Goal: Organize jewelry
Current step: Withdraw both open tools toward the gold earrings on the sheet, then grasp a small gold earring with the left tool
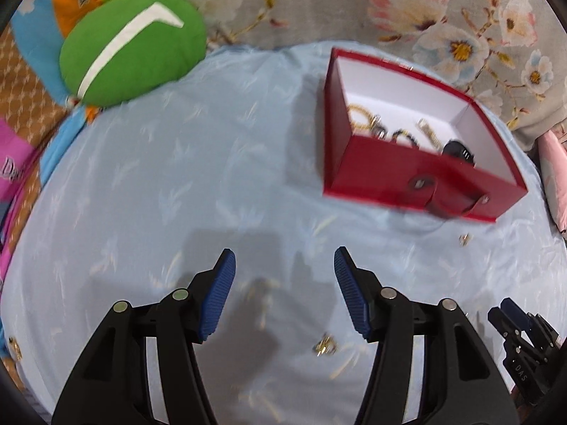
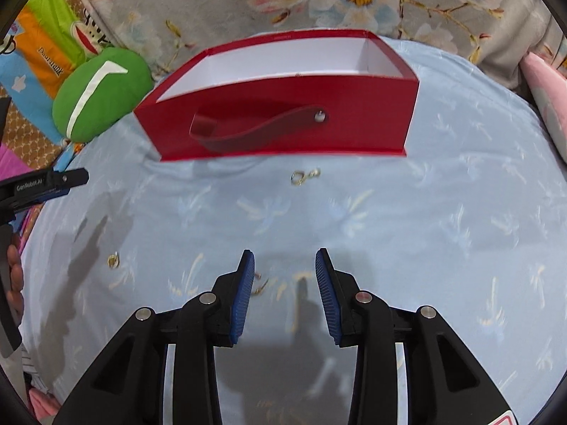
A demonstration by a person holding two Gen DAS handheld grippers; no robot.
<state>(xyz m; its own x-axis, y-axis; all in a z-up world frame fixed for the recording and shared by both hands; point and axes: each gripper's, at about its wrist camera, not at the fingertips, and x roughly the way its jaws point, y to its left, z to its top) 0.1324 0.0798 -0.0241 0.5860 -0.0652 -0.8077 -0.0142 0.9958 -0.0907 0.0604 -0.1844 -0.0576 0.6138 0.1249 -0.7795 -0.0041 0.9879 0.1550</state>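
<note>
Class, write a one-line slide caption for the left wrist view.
Open left hand-held gripper above blue sheet, gold earring below, red box beyond.

- The left wrist view looked steeply down from near, with the open red cardboard box far right.
- The right wrist view faced that box closer, sharing the pale blue patterned sheet.

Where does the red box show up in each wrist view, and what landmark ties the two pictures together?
Left wrist: red box in the upper right, seen from above, jewelry inside.
Right wrist: red box at upper centre, strap side facing the camera, contents hidden.
Shared landmark: green cushion, upper left in both, left of the box.
</note>
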